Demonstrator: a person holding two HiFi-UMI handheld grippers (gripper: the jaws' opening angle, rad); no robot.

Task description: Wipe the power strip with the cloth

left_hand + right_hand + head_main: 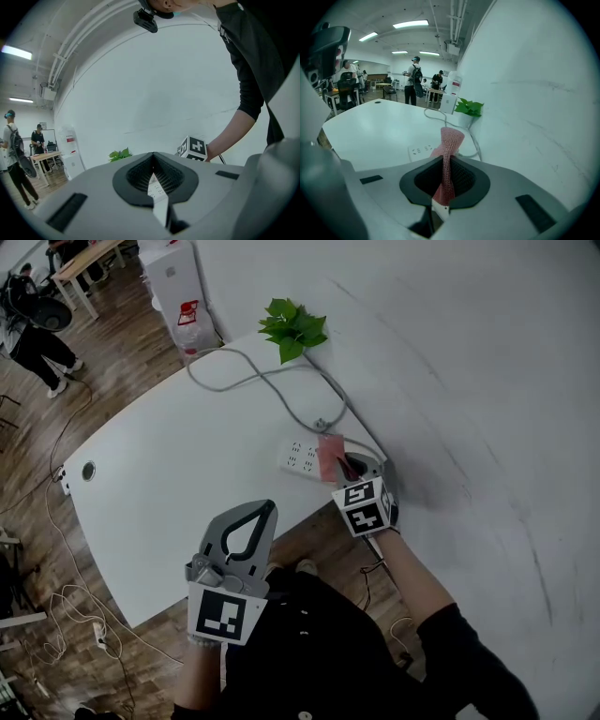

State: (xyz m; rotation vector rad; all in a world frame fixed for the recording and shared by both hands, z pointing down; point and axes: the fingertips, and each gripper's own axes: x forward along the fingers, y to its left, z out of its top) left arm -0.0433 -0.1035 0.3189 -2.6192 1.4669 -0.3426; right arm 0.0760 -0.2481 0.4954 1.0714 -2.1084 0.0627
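Observation:
A white power strip [300,457] lies on the white table [169,484] close to the wall. My right gripper [349,468] is shut on a pink mesh cloth [330,457], which hangs over the strip's right end. In the right gripper view the cloth [449,145] stands up between the jaws of the right gripper [446,161], with the strip [422,150] just beyond. My left gripper [265,510] is shut and holds nothing, hovering above the table's front edge, well short of the strip. Seen from the left gripper view, the left gripper [153,157] frames a bit of the strip [155,190] behind its jaws.
A grey cable [272,381] runs from the strip past a small green plant [293,329] at the table's far edge. The white wall [469,381] borders the table on the right. A white cabinet [173,287] and people stand further off.

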